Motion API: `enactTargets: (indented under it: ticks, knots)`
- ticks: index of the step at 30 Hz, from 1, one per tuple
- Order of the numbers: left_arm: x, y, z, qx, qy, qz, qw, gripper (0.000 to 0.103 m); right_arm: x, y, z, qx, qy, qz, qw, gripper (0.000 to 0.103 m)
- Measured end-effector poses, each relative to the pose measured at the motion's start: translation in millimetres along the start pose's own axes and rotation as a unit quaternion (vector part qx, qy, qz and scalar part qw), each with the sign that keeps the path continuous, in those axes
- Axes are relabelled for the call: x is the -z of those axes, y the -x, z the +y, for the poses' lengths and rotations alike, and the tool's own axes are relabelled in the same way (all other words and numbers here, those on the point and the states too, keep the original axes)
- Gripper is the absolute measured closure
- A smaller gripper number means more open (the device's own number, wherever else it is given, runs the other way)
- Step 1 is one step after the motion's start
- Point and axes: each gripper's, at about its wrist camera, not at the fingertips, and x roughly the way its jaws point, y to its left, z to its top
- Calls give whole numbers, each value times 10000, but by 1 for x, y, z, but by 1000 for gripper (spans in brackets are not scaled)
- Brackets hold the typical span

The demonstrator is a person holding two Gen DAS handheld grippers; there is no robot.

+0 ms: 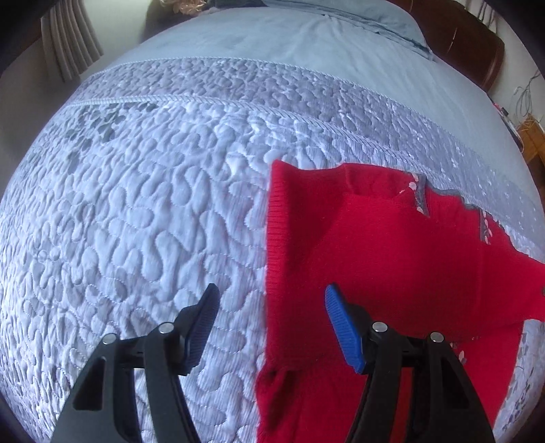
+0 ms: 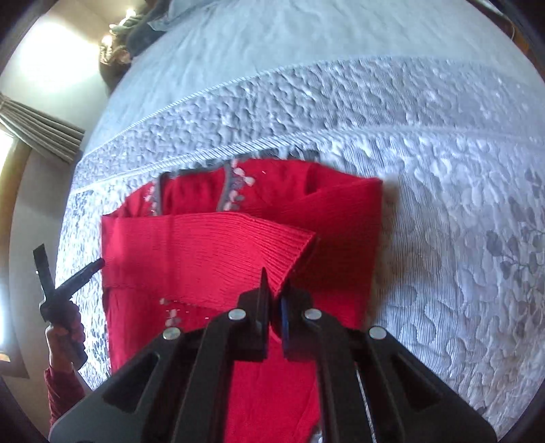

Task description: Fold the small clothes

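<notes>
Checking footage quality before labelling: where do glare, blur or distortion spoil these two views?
Left wrist view: fisheye bends the quilted bedspread into a dome; the red sweater is sharp, evenly lit. Right wrist view: blown-out window glare at upper left, dark corners, the sweater's ribbed cuff crisp, the right gripper slightly soft.

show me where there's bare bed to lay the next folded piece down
Bare quilt stretches left of the red sweater, under the open left hand-held gripper. More lies right of the sweater in the right wrist view, and beyond its collar toward the pillows. The sweater's patch is crowded.
</notes>
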Motion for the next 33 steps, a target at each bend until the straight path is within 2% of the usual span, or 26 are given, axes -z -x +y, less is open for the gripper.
enactTargets:
  ticks: [4,8,13,17,23,25,27,28,33]
  knots:
    - [-3,-26,-22,-545,-302,186,9979,36,-3,-34,-21,291,-134,207,9993,99]
    - [-2,-31,-26,-699,-499,98,9963,32,6,-63,-32,368,-236,407,9982,98]
    - [-3,-29,-20,-532,-417,88,9977,32,12,-59,-34,265,-246,324,9988,98]
    - [-1,-25,-12,-432,-342,36,9985,32,12,-53,-31,375,-108,310,9988,97]
    - [0,-23,-10,-372,-280,52,9989,32,13,-58,-30,438,-218,326,9983,96]
    - [-1,-15,-10,-336,-267,-35,9991,34,14,-50,-26,510,-138,263,9983,91]
    - [-1,-6,-10,-316,-276,-148,9990,34,15,-41,-22,548,-75,125,9984,76]
    - [-1,-2,-9,-289,-249,-200,9991,34,16,-37,-21,510,-67,91,9986,73]
    - [8,16,-6,-147,-231,-277,9992,34,22,-37,-27,447,-169,158,9987,71]
